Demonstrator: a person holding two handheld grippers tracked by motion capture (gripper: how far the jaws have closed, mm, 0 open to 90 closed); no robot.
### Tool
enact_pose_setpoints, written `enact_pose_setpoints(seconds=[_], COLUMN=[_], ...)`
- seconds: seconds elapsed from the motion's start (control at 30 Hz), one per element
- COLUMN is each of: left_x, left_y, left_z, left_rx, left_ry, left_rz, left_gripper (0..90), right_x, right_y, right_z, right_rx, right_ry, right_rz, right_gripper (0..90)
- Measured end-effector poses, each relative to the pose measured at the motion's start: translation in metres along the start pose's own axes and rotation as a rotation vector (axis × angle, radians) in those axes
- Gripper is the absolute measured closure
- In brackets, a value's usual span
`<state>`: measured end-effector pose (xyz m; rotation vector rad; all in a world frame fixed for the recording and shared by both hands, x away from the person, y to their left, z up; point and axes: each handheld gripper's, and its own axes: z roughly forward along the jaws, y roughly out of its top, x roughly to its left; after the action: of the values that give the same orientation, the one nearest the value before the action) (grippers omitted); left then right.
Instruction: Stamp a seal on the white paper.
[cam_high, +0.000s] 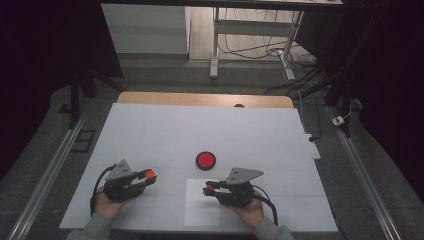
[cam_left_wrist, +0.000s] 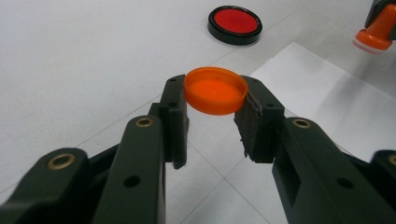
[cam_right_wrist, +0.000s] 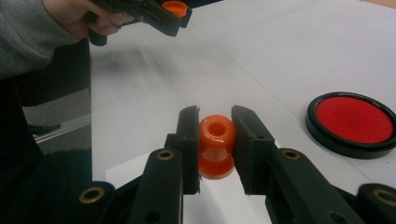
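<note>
Two grippers were loaded: the left gripper, lower left of the high view, clamped an orange cap; the right gripper, lower centre, pinched an orange stamp over the white paper sheet. The red ink pad sat just above. Probably inking came next; lowering the stamp squarely would help.

Dim rm, grey floor, white desk legs behind table.
</note>
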<state>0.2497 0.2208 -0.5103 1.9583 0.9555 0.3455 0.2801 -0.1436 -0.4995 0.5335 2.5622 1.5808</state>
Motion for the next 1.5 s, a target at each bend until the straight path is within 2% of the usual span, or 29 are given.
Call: enact_pose_setpoints(seconds=[0.47,0.9,1.33,1.5], left_x=[0.000,0.000,0.000,0.000], left_y=[0.000,-0.001,-0.001,-0.001], left_z=[0.000,0.001,0.001,0.001], left_rx=[0.003,0.005,0.005,0.007], left_ry=[0.001,0.000,0.001,0.001], left_rz=[0.002,0.001,0.000,0.001], left_gripper=[64.9,64.8,64.8,64.8], right_x=[0.002,0.000,-0.001,-0.001], right_y=[-0.007,-0.011,-0.016,-0.016], right_z=[0.013,0.021,0.029,0.030], right_rx=[0.051,0.069,0.109,0.103], right_ry=[0.010,0.003,-0.009,-0.014], right_rz=[-0.019,-0.015,-0.031,-0.037], right_gripper=[72.0,72.0,72.0,72.0])
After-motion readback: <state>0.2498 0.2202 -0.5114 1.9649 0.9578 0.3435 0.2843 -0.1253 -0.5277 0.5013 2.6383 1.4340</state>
